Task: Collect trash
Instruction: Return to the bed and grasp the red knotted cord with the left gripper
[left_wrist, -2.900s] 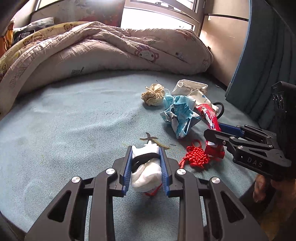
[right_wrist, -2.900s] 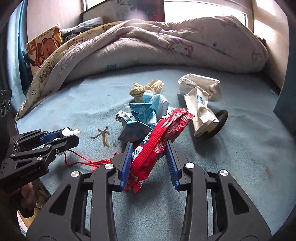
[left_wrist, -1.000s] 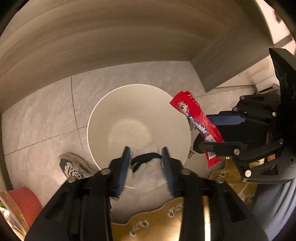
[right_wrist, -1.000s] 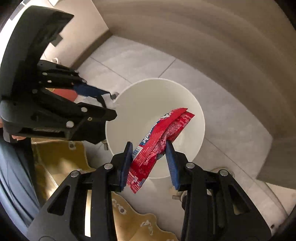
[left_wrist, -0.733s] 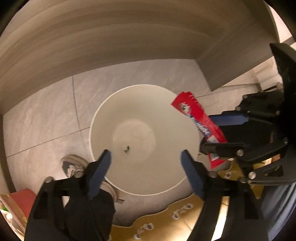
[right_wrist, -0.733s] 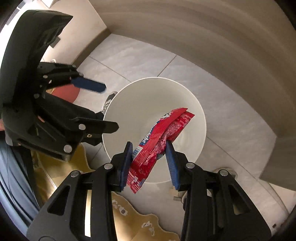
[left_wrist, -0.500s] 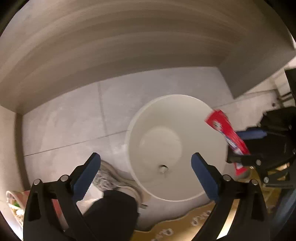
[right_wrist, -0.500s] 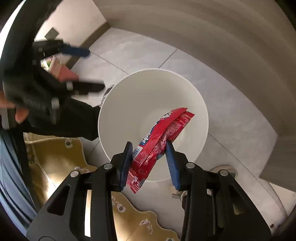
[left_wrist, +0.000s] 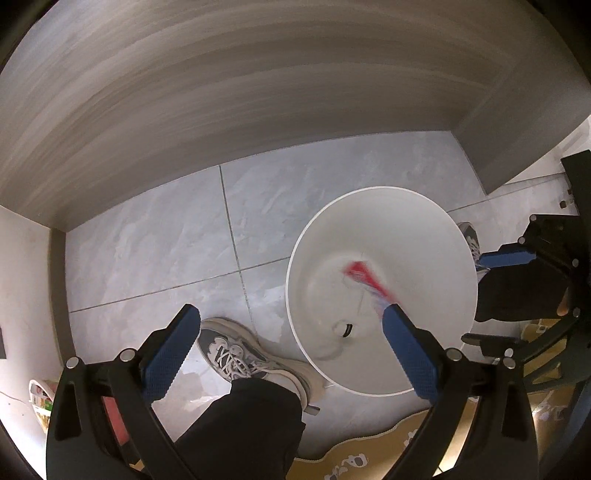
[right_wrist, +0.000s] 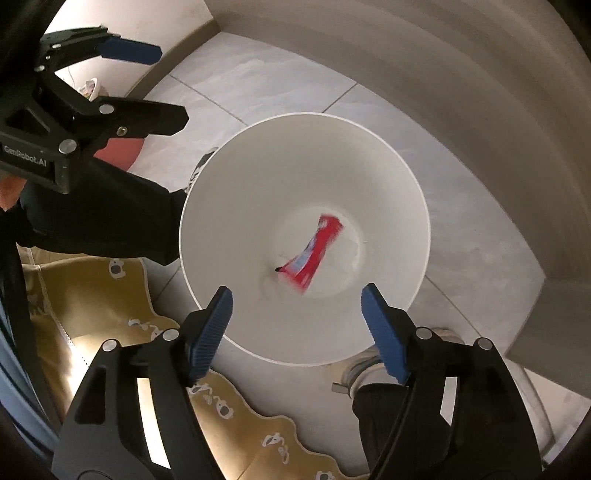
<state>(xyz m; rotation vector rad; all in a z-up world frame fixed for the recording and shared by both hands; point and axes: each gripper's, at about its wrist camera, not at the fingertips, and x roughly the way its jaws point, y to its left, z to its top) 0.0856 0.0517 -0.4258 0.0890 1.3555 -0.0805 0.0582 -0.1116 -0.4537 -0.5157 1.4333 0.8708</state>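
Red wrapper (right_wrist: 314, 254) blurred, inside white bin (right_wrist: 388, 177); right claw (right_wrist: 295, 321), left claw (left_wrist: 288, 343) both wide, empty.

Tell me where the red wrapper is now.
In the right wrist view, the red wrapper lies inside the white bin, near its bottom, ahead of the open right tool.

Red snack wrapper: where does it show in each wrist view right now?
Left wrist view: red snack wrapper, blurred, right of centre, inside the white bin, just above the right fingertip of the left gripper.
Right wrist view: wrapper near the middle, over the bin's bottom.
Shared landmark: the white bin's round rim.
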